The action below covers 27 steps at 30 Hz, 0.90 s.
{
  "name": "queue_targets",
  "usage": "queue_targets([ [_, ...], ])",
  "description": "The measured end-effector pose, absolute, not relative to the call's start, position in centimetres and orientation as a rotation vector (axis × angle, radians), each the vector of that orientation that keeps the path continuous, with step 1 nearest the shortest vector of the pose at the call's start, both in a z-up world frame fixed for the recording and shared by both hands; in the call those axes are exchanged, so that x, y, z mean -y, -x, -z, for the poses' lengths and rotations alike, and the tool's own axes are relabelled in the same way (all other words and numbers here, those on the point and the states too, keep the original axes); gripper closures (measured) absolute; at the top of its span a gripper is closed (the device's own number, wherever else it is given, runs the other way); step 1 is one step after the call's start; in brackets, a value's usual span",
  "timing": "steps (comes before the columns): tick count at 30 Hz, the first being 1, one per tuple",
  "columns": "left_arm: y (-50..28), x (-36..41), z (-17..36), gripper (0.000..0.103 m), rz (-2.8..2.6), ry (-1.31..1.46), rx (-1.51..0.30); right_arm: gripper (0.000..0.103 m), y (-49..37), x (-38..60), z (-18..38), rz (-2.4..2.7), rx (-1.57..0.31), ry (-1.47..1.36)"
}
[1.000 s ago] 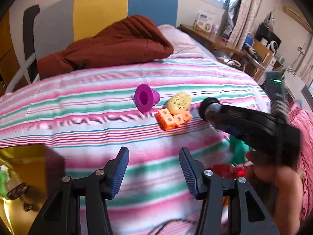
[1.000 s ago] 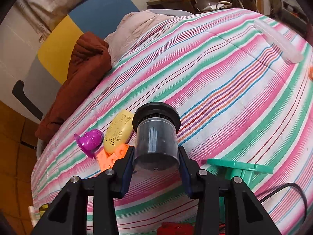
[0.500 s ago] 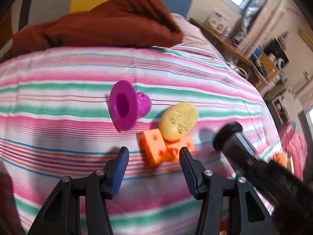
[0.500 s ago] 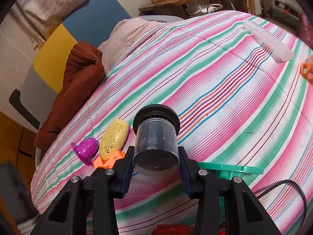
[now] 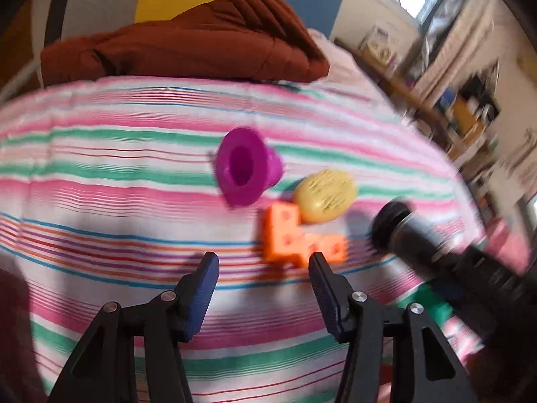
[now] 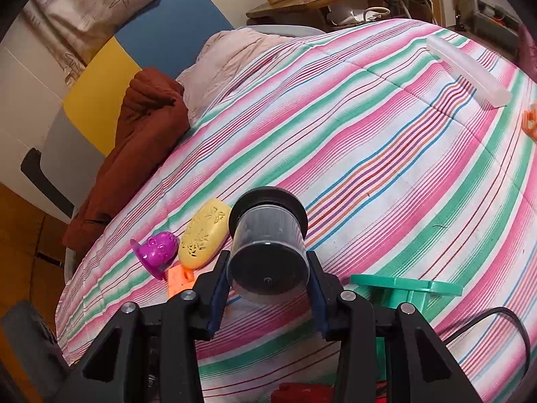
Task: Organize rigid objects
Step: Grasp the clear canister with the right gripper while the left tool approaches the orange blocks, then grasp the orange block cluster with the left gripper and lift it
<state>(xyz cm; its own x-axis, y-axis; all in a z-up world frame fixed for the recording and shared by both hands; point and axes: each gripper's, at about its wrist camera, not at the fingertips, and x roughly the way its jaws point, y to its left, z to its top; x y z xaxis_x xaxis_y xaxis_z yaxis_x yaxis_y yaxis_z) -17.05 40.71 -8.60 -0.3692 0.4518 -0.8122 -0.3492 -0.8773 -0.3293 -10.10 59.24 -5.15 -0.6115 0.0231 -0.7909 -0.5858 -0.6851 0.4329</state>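
On the striped bedspread [image 5: 100, 174] lie a purple funnel-shaped toy [image 5: 245, 171], a yellow oval case [image 5: 325, 196] and an orange block piece [image 5: 288, 238], close together. My left gripper [image 5: 263, 268] hovers just before the orange blocks; its jaws are opening and hold nothing. My right gripper [image 6: 266, 258] is shut on a dark translucent jar with a black lid [image 6: 268, 241], lid pointing away. The jar [image 5: 402, 231] also shows to the right of the blocks. The right wrist view has the purple toy [image 6: 157, 248], yellow case [image 6: 204, 231] and orange blocks [image 6: 179, 277] left of the jar.
A brown blanket [image 5: 188, 40] is heaped at the head of the bed. A green plastic stand [image 6: 406, 285] sits right of my right gripper, with a black cable [image 6: 503, 322] beside it. A long clear box [image 6: 466, 70] and an orange item [image 6: 530, 121] lie far right.
The left gripper has moved forward and down toward the three toys, which now loom larger. Its jaws stand slightly wider. The right gripper with the jar has stayed put.
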Motion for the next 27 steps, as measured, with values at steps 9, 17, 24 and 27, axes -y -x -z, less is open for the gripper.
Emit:
queue_targets([
  [9, 19.5, -43.4, 9.7, 0.045, -2.266, 1.424, 0.114, 0.06, 10.2, -59.1, 5.2, -2.333, -0.984, 1.13],
  [17, 17.1, -41.1, 9.8, 0.078, -2.27, 1.309, -0.051, 0.06, 10.6, -58.8, 5.3, -2.349, -0.963, 1.154],
  [24, 15.2, -38.7, 9.6, 0.075, -2.241, 1.293, -0.025, 0.059, 11.6, -58.2, 5.9, -2.365, -0.938, 1.223],
  [27, 14.8, -39.2, 9.5, 0.066, -2.231, 1.294, -0.051, 0.059, 11.6, -58.4, 6.3, -2.357, -0.95, 1.226],
])
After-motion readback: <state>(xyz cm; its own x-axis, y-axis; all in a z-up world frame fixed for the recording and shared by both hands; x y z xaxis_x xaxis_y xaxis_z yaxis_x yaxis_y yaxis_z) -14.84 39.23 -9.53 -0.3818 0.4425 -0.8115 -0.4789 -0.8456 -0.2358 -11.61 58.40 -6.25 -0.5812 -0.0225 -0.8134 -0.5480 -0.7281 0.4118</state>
